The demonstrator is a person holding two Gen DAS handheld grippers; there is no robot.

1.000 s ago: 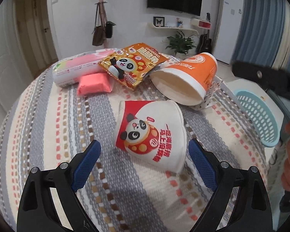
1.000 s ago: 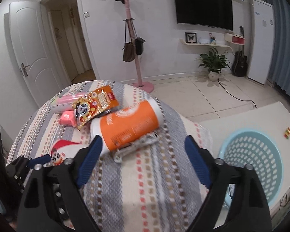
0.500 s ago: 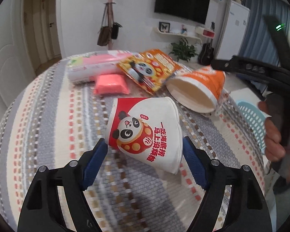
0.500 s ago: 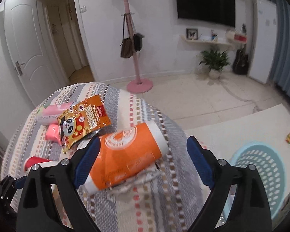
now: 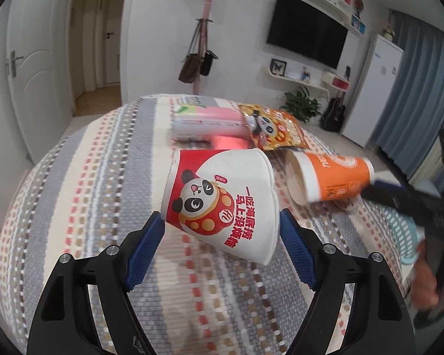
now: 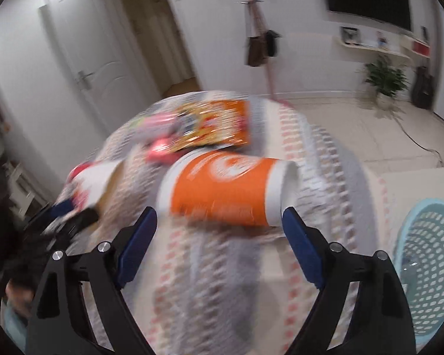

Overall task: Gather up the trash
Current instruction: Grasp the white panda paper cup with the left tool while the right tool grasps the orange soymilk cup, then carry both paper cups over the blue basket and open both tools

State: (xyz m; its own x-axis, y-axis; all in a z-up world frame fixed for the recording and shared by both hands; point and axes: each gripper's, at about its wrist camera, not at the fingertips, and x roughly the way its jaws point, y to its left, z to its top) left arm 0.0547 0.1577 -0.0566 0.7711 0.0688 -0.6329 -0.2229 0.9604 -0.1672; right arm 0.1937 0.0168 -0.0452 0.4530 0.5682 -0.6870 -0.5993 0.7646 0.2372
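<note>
Walls: white, dark TV [image 5: 306,40] mounted
Door [image 5: 34,68]: white, shut
Floor [image 6: 355,130]: pale tiles
Corner: potted plant [image 5: 302,108], blue curtain [image 5: 414,103]

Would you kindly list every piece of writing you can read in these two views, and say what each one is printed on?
"一吃海底捞 马上没烦恼", in red on the white panda cup.
Orange cup: white lettering runs along its rim band, cut off and too blurred to read.
Snack bag: print too small and blurred to read.
Pink tissue pack: small lines, unreadable.
Right wrist view: everything is motion-blurred, nothing readable.
</note>
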